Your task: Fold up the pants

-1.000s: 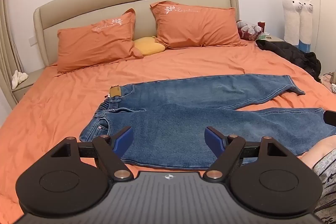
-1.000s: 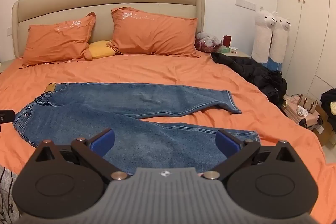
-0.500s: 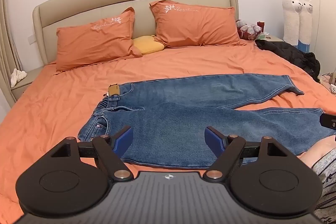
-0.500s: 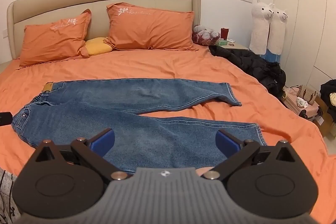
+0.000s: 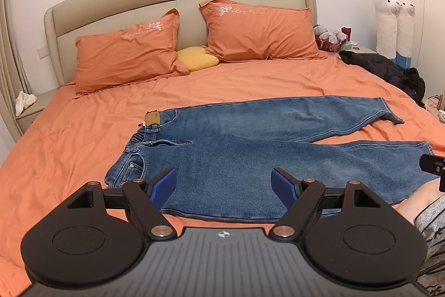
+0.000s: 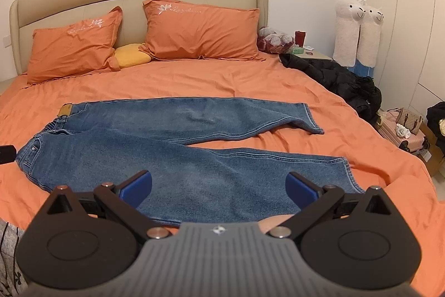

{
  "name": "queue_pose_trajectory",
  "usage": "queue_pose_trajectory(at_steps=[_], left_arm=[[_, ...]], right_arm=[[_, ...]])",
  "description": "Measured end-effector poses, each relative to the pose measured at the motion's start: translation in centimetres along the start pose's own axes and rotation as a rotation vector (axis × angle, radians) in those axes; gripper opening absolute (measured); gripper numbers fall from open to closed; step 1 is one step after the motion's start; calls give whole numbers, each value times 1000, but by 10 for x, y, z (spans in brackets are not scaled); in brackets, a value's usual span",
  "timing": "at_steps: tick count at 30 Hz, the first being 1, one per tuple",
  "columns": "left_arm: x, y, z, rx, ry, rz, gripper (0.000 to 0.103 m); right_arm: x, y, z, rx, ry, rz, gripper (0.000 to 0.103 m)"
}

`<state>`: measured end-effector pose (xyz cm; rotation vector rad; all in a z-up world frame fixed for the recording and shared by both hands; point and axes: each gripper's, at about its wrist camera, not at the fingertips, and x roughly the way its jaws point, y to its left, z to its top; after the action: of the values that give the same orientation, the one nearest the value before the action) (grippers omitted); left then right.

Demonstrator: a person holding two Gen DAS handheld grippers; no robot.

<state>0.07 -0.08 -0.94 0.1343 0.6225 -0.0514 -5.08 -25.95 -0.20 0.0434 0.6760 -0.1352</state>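
Blue jeans (image 5: 250,155) lie flat on the orange bed, waistband to the left, both legs spread to the right with a gap between the hems. They also show in the right wrist view (image 6: 178,146). My left gripper (image 5: 224,184) is open and empty, held above the near edge of the jeans near the waist end. My right gripper (image 6: 218,185) is open and empty, held above the near leg toward its hem. Neither gripper touches the cloth.
Two orange pillows (image 5: 258,31) and a yellow cushion (image 5: 198,61) lie by the headboard. A black jacket (image 6: 333,80) lies on the bed's right edge. White alpaca plush toys (image 6: 357,32), a nightstand and bags stand to the right of the bed.
Both grippers have drifted slightly; in the right wrist view the jeans have shifted a little to the right. Both stay open and empty.
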Motion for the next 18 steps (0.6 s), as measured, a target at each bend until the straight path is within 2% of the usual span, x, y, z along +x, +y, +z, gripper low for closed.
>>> queue_pose_trajectory(at_steps=[18], left_arm=[[-4, 0, -2, -5, -2, -8, 90]], right_arm=[[1, -3, 1, 9, 10, 5, 98]])
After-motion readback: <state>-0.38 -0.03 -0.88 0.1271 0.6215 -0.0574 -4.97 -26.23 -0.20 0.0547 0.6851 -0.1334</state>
